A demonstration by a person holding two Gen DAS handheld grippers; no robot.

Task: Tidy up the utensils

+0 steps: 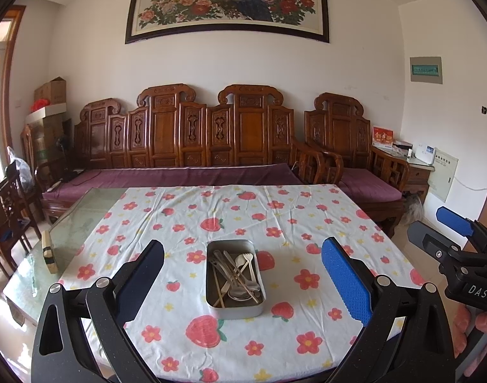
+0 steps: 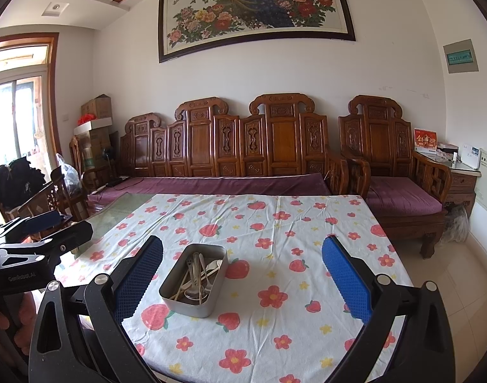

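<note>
A rectangular metal tin [image 1: 213, 309] [image 2: 179, 306] sits on the flowered tablecloth [image 1: 275, 217] [image 2: 291, 229], holding several jumbled utensils [image 1: 235, 274] [image 2: 198, 276]: spoons, forks and chopsticks. My left gripper [image 1: 242, 255] hovers above the table's near edge, open and empty, with the tin seen between its blue-padded fingers. My right gripper [image 2: 242, 253] is also open and empty, off to the right of the tin. Each gripper shows in the other's view: the right gripper [image 1: 435, 233] at the right edge, the left gripper [image 2: 52, 223] at the left edge.
A bare glass table top [image 1: 71, 223] [image 2: 122, 207] extends left of the cloth, with a small block [image 1: 48, 253] on it. A carved wooden bench [image 1: 192, 134] [image 2: 243, 140] with purple cushions stands behind the table. A dark chair [image 1: 7, 210] is at the left.
</note>
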